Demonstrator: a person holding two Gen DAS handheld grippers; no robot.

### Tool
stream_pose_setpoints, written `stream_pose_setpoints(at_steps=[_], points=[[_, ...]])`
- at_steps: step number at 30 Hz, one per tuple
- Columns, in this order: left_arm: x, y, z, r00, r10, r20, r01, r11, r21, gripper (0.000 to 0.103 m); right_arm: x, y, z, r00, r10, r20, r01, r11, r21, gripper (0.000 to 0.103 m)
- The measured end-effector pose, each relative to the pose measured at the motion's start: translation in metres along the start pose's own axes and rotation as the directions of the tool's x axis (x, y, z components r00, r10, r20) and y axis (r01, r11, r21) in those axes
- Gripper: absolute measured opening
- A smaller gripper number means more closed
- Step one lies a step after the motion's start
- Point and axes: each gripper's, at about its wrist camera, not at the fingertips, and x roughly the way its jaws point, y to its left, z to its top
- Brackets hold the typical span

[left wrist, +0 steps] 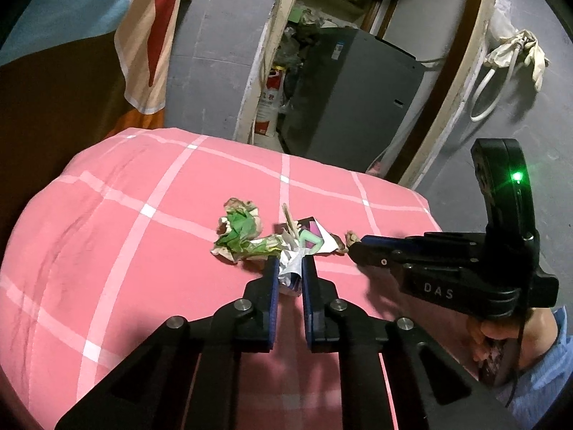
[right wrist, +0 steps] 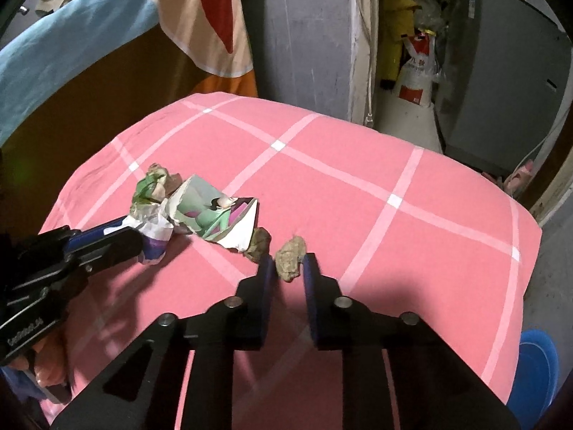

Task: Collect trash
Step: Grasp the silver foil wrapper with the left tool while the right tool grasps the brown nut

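Note:
Trash lies in a row on a pink checked bedcover (left wrist: 136, 193). My left gripper (left wrist: 290, 263) is shut on a crumpled white paper (left wrist: 290, 276) with a purple patch. Just beyond it lie a green crumpled wrapper (left wrist: 240, 231) and a torn printed sheet (left wrist: 315, 238). In the right wrist view my right gripper (right wrist: 288, 259) is shut on a brown crumpled wad (right wrist: 290, 251). A second brown wad (right wrist: 258, 242) lies beside its left finger, touching the printed sheet (right wrist: 215, 211). The left gripper (right wrist: 141, 242) comes in from the left, and the right gripper (left wrist: 352, 247) comes in from the right.
The bedcover (right wrist: 394, 165) drops off at its far and right edges. A blue bin (right wrist: 537, 365) stands low at the right. Beyond the bed are a grey wall, a grey cabinet (left wrist: 358, 100), a white sack (right wrist: 415, 75) and a hanging striped towel (left wrist: 150, 36).

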Motion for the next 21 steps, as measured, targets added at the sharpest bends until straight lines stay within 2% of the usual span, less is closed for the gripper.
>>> stream_pose_setpoints(at_steps=[7,11,15,21], points=[[-0.005,-0.006,-0.005,1.000,-0.014,0.003,0.014,1.000,0.023,0.005,-0.010,0.001,-0.001,0.999,-0.002,0.052,0.002,1.000,0.001,0.012],[-0.013,-0.015,-0.012,1.000,-0.023,0.018,0.022,0.999,0.049,0.005,-0.029,0.002,-0.007,0.990,0.001,0.143,0.000,1.000,-0.002,0.012],[-0.025,-0.026,-0.016,0.998,-0.026,0.063,0.021,0.997,0.075,0.005,-0.054,0.003,-0.016,0.966,-0.003,0.257,0.005,1.000,-0.006,0.012],[-0.043,-0.049,-0.016,0.987,-0.044,0.158,0.029,0.995,0.099,0.005,-0.094,0.008,-0.038,0.907,-0.041,0.420,0.057,0.998,-0.026,0.012]])
